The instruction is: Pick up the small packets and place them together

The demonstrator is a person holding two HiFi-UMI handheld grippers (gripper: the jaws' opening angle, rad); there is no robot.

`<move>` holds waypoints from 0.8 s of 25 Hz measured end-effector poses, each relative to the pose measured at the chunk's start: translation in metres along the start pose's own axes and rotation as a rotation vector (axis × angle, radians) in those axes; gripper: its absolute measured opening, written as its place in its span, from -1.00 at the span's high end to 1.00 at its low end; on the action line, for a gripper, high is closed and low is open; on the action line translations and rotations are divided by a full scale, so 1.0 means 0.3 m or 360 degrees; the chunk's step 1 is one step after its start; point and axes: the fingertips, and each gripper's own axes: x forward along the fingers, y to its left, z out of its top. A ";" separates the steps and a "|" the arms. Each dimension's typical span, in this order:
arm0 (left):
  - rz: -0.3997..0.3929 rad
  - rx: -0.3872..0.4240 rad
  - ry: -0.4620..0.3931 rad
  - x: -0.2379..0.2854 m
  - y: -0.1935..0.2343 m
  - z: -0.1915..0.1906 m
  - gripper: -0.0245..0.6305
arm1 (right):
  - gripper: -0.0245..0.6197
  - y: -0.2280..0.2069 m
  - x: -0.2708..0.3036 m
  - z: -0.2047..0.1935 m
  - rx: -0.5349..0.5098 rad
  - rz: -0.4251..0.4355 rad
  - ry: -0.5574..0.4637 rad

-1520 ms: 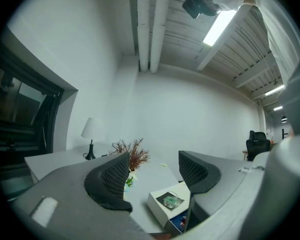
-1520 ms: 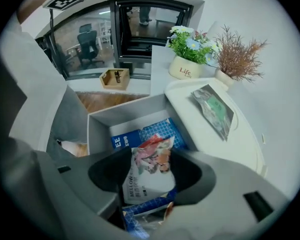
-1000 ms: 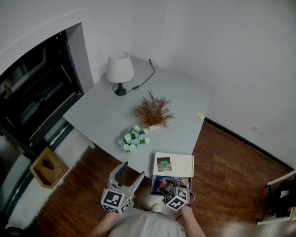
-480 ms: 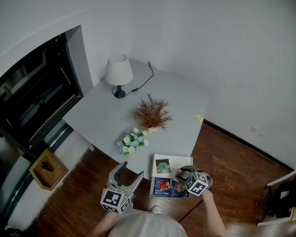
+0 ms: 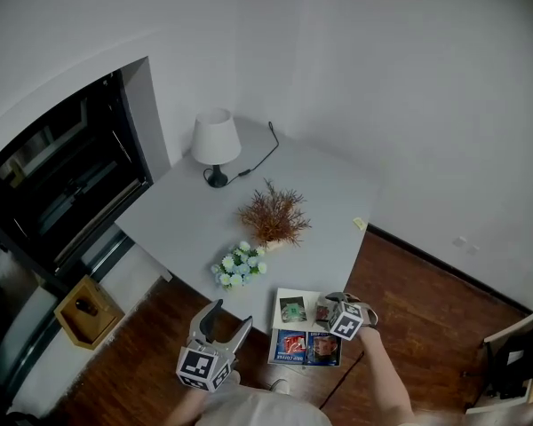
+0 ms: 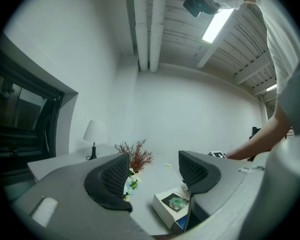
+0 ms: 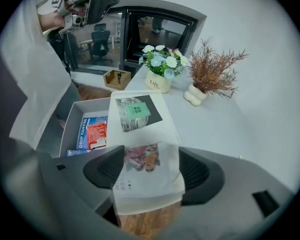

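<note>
The right tongs (image 7: 150, 168) point steeply down over the near end of the white box (image 7: 165, 129). Their jaws have just been opening. The picture-printed packet (image 7: 146, 179) lies between them with its side edges right at the pads, so I judge it released rather than pinched. It sits on the box just on the near side of the green packet (image 7: 134, 111), and its near end seems to overhang the box's edge above the floor.

To finish the placing well, the tongs should lift straight off the box without a pad dragging the film. A small nudge toward the green packet would keep it from sliding off. More packets (image 7: 92, 133) wait in the tray beside the box. The left tongs (image 6: 154, 166) are parted and empty, held level, to the box's left in the head view.
</note>
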 end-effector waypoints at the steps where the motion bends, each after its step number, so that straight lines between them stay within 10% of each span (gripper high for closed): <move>1: 0.0001 -0.0001 0.0005 -0.002 0.000 -0.004 -0.03 | -0.24 0.002 -0.004 0.005 0.0006 -0.0037 -0.0005; 5: -0.0009 -0.0034 0.0007 0.002 -0.006 -0.009 -0.03 | -0.45 -0.074 -0.151 0.093 0.0033 -0.0477 -0.0225; 12: -0.0087 0.0013 0.0008 0.052 -0.036 0.003 -0.03 | -0.44 -0.124 -0.671 0.316 0.0790 -0.1024 -0.1353; 20: -0.0214 0.0098 0.0022 0.103 -0.121 -0.001 -0.03 | 0.00 0.023 -0.764 0.242 0.1024 -0.1218 -0.1367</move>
